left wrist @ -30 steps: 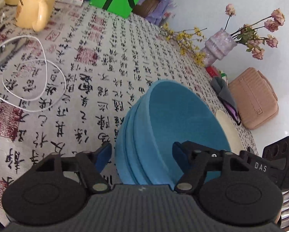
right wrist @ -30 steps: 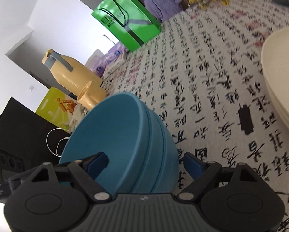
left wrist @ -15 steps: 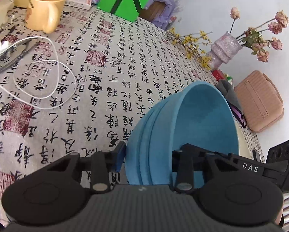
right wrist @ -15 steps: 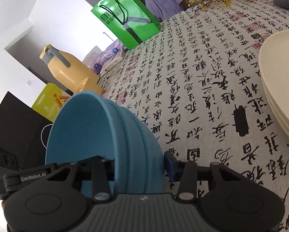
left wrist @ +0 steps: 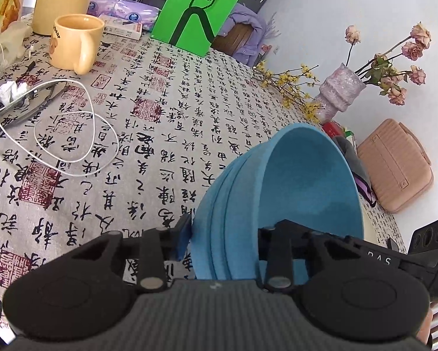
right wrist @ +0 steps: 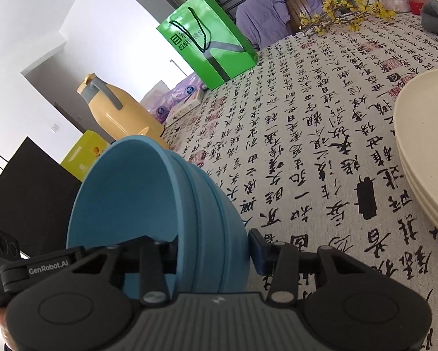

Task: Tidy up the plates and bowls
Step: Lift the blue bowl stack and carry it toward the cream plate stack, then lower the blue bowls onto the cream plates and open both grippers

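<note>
At the bottom of the left wrist view, the left hand-held gripper is clamped across the rim of the stack of blue bowls, one finger outside the wall and the other inside the top bowl. At the bottom of the right wrist view, the right hand-held gripper pinches the opposite rim of the same stack in the same way. The nested bowls fill the lower centre of each picture. They look lifted off the desk, though contact underneath is hidden.

With two grips on one stack, the step in hand appears to be carrying it to its place. It goes best if both hands travel together at one height and keep the same spacing. Pulling apart or twisting could slip a rim out of the pads or loosen the nesting. The clamp catches mostly the rims, so a steep tilt risks an inner bowl sliding. Level it before setting it down.

Further off, at the right edge of the right wrist view, a stack of cream plates sits on the desk. It looks a likely neighbour for the bowls, so keep the blue stack from knocking its edge. In the left wrist view, a white cable loops at centre left and a yellow mug stands at upper left. Both are well apart from the bowls and best kept so.
</note>
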`<state>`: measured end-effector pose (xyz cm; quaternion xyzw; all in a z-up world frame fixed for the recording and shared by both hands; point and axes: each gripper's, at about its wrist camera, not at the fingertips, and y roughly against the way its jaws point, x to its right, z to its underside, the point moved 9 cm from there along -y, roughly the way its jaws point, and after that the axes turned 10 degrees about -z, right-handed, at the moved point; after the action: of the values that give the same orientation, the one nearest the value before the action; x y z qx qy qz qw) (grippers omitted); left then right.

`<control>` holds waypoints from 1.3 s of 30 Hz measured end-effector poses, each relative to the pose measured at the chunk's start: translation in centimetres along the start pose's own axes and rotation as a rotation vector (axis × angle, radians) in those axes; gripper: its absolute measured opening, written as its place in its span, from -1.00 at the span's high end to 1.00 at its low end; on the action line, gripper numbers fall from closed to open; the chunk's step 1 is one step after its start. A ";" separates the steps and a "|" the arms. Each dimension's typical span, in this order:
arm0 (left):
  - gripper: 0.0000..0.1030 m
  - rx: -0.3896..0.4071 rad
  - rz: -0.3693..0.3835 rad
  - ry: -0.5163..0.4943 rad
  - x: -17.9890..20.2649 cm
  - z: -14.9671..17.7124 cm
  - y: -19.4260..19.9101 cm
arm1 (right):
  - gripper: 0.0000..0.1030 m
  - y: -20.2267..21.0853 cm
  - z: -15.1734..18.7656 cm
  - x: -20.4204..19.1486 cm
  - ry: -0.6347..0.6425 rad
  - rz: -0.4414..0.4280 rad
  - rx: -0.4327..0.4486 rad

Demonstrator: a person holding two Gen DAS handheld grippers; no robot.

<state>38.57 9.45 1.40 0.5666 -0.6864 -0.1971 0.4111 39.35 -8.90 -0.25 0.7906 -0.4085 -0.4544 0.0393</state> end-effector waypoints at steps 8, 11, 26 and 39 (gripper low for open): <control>0.31 -0.018 -0.002 0.012 2.1 -0.7 -0.4 | 0.19 1.2 -1.1 0.5 0.000 0.005 0.004; 0.31 -0.034 0.015 0.017 3.7 -0.8 -0.9 | 0.22 2.5 -2.1 1.2 0.015 0.029 -0.004; 0.32 -0.102 0.078 -0.018 17.1 -1.3 -4.2 | 0.25 11.5 -9.2 7.7 -0.028 0.101 -0.037; 0.33 -0.209 0.097 -0.040 24.8 1.0 -9.4 | 0.25 16.2 -12.5 15.4 -0.074 0.165 -0.060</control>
<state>43.05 -16.70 2.38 0.4828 -0.6967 -0.2587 0.4632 42.74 -34.00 3.44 0.7353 -0.4597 -0.4906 0.0852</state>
